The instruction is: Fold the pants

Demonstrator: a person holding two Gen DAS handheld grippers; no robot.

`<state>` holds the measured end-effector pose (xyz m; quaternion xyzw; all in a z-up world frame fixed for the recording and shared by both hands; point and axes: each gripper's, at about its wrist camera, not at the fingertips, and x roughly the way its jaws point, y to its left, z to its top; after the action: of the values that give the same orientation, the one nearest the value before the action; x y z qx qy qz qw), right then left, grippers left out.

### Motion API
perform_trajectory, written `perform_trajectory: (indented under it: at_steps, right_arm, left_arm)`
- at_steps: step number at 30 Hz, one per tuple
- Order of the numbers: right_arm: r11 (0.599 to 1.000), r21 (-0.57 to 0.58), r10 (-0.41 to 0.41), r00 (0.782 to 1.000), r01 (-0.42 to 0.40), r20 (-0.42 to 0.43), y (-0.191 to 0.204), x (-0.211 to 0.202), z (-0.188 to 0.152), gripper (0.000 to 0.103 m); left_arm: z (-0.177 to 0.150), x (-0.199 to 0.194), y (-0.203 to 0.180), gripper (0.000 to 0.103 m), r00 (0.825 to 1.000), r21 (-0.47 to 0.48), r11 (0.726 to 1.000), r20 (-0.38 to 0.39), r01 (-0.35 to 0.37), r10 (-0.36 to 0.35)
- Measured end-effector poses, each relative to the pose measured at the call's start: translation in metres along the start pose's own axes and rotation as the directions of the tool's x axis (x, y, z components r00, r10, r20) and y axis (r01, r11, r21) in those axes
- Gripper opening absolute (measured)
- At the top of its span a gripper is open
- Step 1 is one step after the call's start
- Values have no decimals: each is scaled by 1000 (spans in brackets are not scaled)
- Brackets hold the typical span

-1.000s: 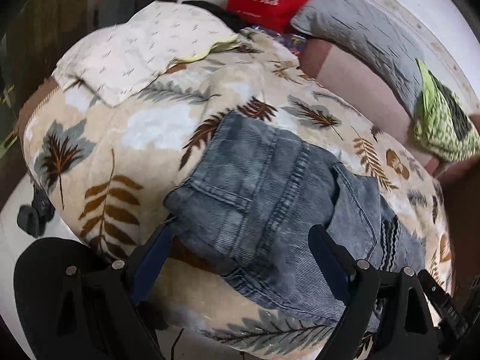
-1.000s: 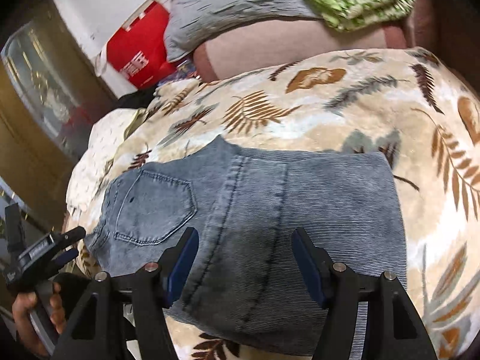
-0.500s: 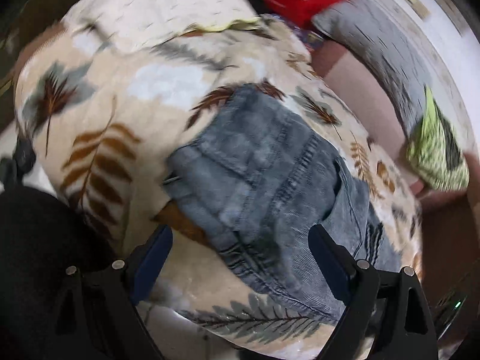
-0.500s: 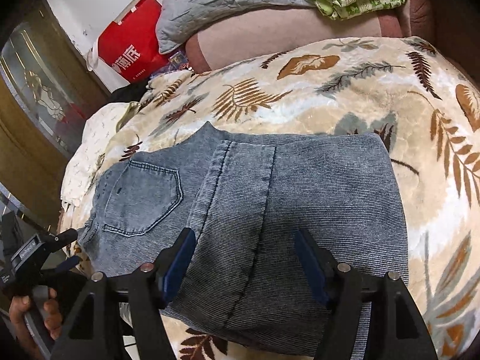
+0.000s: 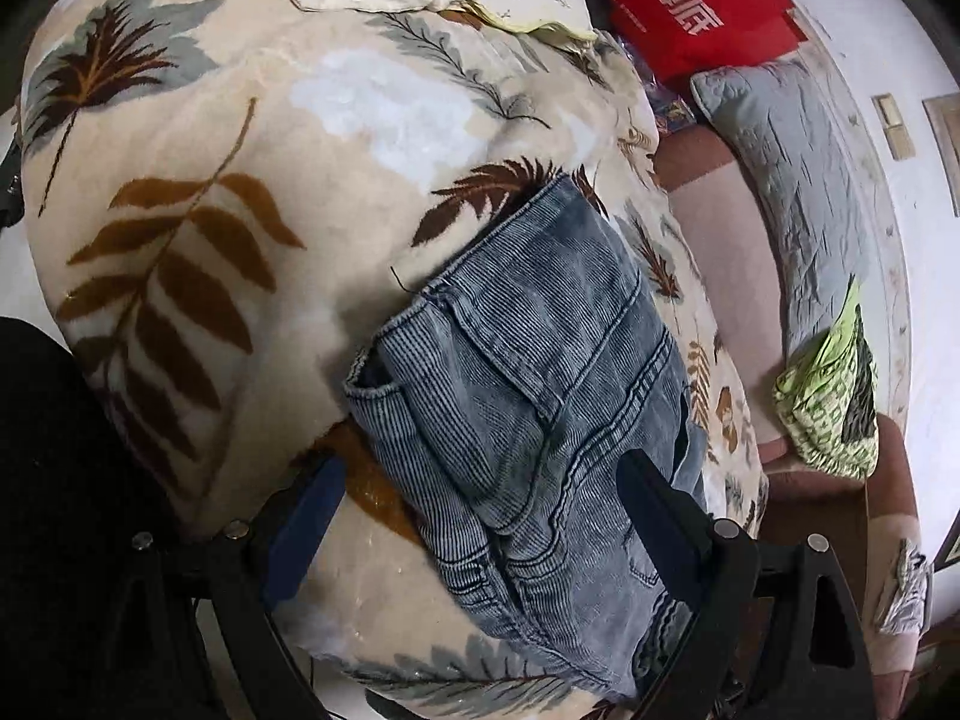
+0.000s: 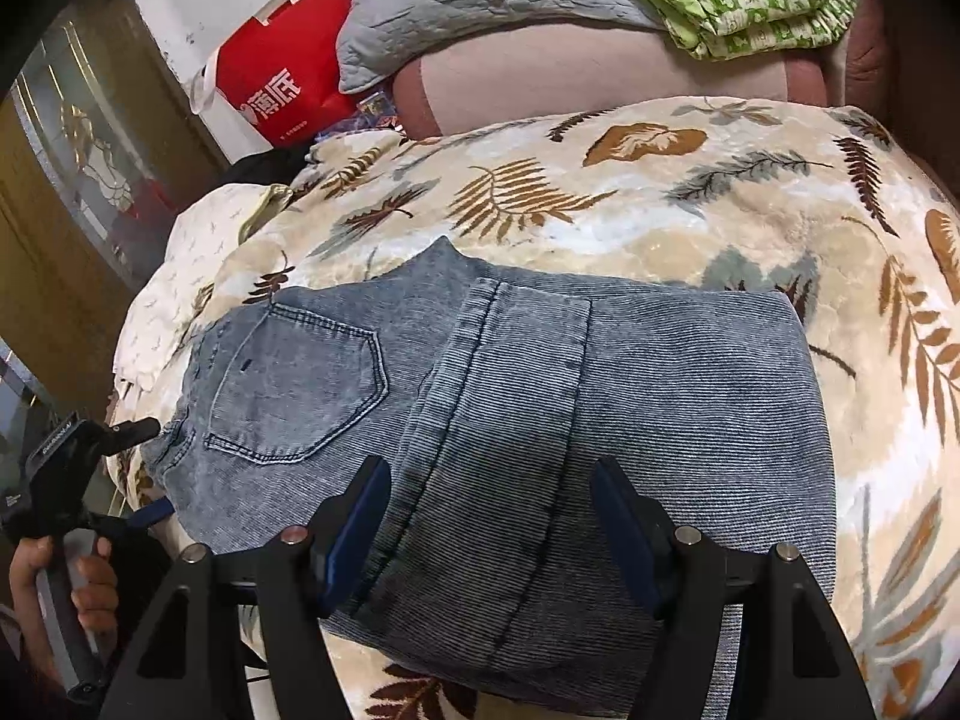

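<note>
Right wrist view shows the folded jeans (image 6: 540,408) lying flat on the leaf-print blanket (image 6: 690,228), close to its near edge, with a back pocket (image 6: 294,390) facing up on the side toward the blanket's left edge. The right gripper (image 6: 489,531) hovers over the near part of the denim with its jaws apart, and its blue pads (image 6: 360,516) stand clear of the cloth on either side of a dark seam. At the blanket's near left corner a hand (image 6: 78,576) carries the left gripper (image 6: 147,468), whose fingers straddle the waistband end without pinching it.

Left wrist view looks along the jeans (image 5: 540,420) from the waistband end; the left gripper (image 5: 477,498) is spread wide, one pad (image 5: 306,516) over bare blanket (image 5: 198,192), the other over denim. Beyond the blanket's far edge lie a red bag (image 6: 282,78), a grey pillow (image 6: 480,6) and a green cloth (image 6: 750,0).
</note>
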<state>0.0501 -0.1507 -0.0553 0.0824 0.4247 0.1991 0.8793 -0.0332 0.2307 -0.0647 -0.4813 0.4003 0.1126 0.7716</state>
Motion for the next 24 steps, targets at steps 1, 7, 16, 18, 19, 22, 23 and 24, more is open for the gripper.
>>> perform_trajectory:
  at_steps: [1, 7, 16, 18, 19, 22, 23, 24]
  right_arm:
    - [1000, 5, 1, 1000, -1, -4, -1, 1, 1, 72]
    - [1000, 0, 28, 999, -28, -35, 8, 1, 8, 72]
    - [960, -272, -99, 986, 60, -131, 77, 31, 40, 72]
    - [912, -391, -196, 969, 123, -153, 99, 51, 41, 75]
    - [882, -452, -242, 952, 134, -189, 107, 66, 37, 76]
    - [804, -563, -343, 922, 189, -181, 121, 86, 26, 78]
    - [823, -539, -320, 930, 180, -178, 120, 78, 30, 78]
    - [854, -495, -278, 944, 160, -176, 115, 70, 35, 78]
  left_arm:
    - [0, 0, -1, 92, 1000, 1, 1000, 8, -2, 2]
    - [8, 1, -24, 27, 996, 115, 991, 59, -71, 65]
    - [10, 1, -17, 12, 995, 137, 988, 77, -67, 57]
    - [7, 1, -15, 12, 995, 137, 989, 79, -65, 54]
    - [7, 0, -15, 12, 995, 137, 988, 79, -65, 54]
    - [7, 1, -16, 12, 995, 144, 987, 81, -67, 56]
    - [7, 1, -16, 12, 995, 150, 986, 82, -71, 59]
    - [6, 1, -16, 12, 994, 153, 985, 84, -75, 63]
